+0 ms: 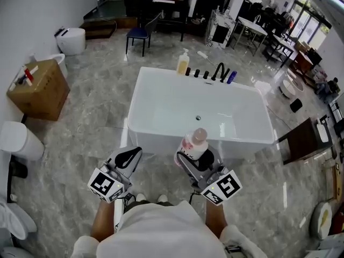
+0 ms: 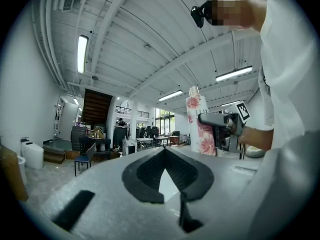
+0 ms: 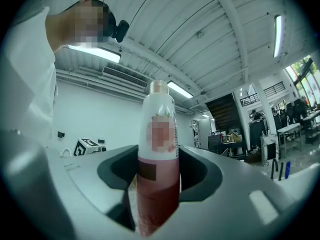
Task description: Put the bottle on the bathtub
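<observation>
A white bathtub (image 1: 161, 107) stands on the marble floor just ahead of me. My right gripper (image 1: 196, 158) is shut on a pink flowered bottle (image 1: 194, 143) with a pale cap, held upright over the tub's near rim. In the right gripper view the bottle (image 3: 159, 174) stands between the jaws of the right gripper (image 3: 159, 170). My left gripper (image 1: 127, 158) hovers to its left near the tub's near left corner, jaws shut and empty. The left gripper view shows the left gripper (image 2: 164, 155) with its tips together, and the bottle (image 2: 199, 126) off to the right.
On the tub's far rim stand a yellow pump bottle (image 1: 183, 63), a black faucet (image 1: 219, 71) and a small blue bottle (image 1: 231, 77). A cardboard box (image 1: 38, 89) and a toilet (image 1: 71, 40) are at the left. A dark wooden stool (image 1: 301, 141) stands at the right.
</observation>
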Action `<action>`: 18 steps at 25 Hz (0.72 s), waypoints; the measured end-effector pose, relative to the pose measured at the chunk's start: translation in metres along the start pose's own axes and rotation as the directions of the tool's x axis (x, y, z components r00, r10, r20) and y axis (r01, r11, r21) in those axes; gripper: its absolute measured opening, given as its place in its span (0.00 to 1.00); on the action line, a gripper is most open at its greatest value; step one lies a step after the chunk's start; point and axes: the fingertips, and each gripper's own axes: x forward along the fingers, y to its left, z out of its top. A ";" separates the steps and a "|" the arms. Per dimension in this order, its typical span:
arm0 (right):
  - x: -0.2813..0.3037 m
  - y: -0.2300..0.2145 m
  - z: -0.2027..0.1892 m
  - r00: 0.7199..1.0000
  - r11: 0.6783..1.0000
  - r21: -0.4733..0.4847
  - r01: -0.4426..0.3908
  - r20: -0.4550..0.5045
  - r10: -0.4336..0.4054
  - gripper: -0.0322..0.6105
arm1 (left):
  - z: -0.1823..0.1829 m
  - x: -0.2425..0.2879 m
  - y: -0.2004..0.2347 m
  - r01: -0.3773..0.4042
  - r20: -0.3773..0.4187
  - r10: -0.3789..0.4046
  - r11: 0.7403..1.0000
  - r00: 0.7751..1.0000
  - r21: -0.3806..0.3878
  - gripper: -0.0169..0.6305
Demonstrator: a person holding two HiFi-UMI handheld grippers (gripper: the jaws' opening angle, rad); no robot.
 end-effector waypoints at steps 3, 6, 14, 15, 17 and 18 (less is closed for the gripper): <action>0.003 0.004 -0.002 1.000 1.000 -0.003 -0.005 0.004 0.005 0.43 | -0.005 -0.003 0.002 -0.003 -0.016 0.003 1.000 1.000 0.001 0.03; 0.001 0.000 0.000 1.000 1.000 0.000 -0.010 0.007 0.010 0.43 | -0.004 0.000 0.000 -0.007 -0.004 0.007 1.000 1.000 -0.003 0.03; -0.009 -0.012 0.009 1.000 1.000 0.003 0.024 0.020 -0.024 0.43 | -0.007 -0.002 0.009 -0.041 -0.026 0.041 0.999 0.999 -0.024 0.03; -0.008 -0.012 0.008 1.000 1.000 0.003 0.026 0.017 -0.026 0.43 | -0.006 -0.001 0.009 -0.040 -0.025 0.039 0.999 0.999 -0.024 0.03; -0.008 -0.012 0.004 1.000 1.000 0.004 0.024 0.006 -0.024 0.43 | -0.008 0.000 0.008 -0.037 -0.026 0.036 0.999 0.999 -0.024 0.03; -0.007 -0.012 0.001 1.000 1.000 0.004 0.019 0.001 -0.019 0.43 | -0.010 0.001 0.007 -0.036 -0.029 0.035 0.999 0.999 -0.023 0.03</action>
